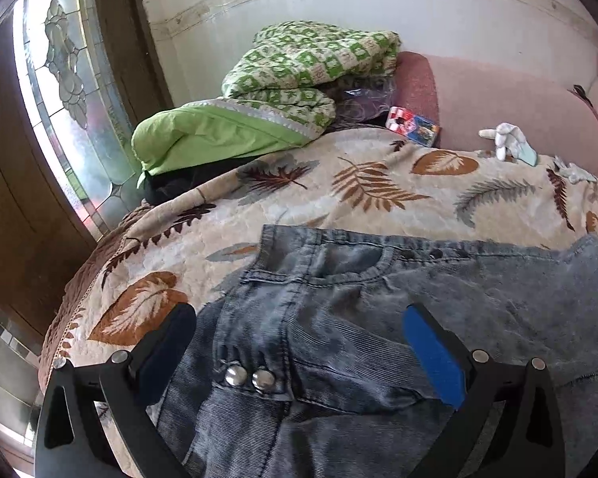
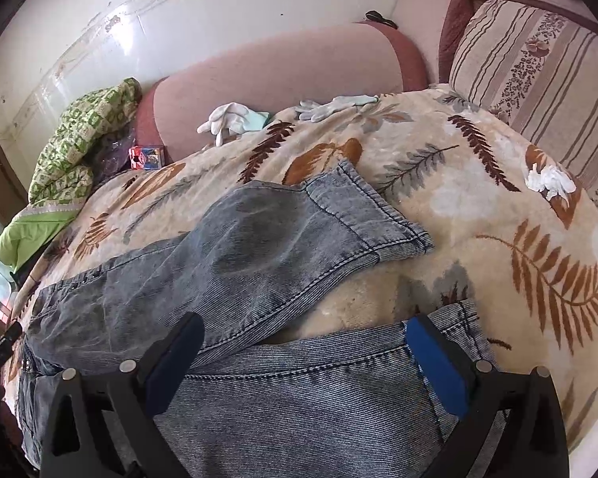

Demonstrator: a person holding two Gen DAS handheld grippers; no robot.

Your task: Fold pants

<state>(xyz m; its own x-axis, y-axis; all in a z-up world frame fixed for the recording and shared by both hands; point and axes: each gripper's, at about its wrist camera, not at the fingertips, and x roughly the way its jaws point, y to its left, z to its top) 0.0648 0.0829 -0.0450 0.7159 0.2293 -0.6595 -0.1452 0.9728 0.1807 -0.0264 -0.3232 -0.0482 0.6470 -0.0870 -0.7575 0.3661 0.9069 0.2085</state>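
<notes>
Faded ribbed-denim pants (image 2: 235, 263) sprawl on a plush leaf-print blanket (image 2: 478, 207) — both grippers' fingers spread apart, left gripper (image 1: 299, 342), right gripper (image 2: 303, 354).

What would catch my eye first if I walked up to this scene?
The faded grey-blue jeans spread across the leaf-patterned blanket, legs splayed apart. Both tools hang open above them: the left tool over the waistband, the right tool over the nearer leg. A green checked quilt is bundled at the wall.

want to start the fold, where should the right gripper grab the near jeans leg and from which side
Grip the hem end of the near leg, coming in from its open right edge by the right gripper. That cuff lies flat on the leaf blanket with its edge exposed, so one of the open jaws can slide under it.
</notes>
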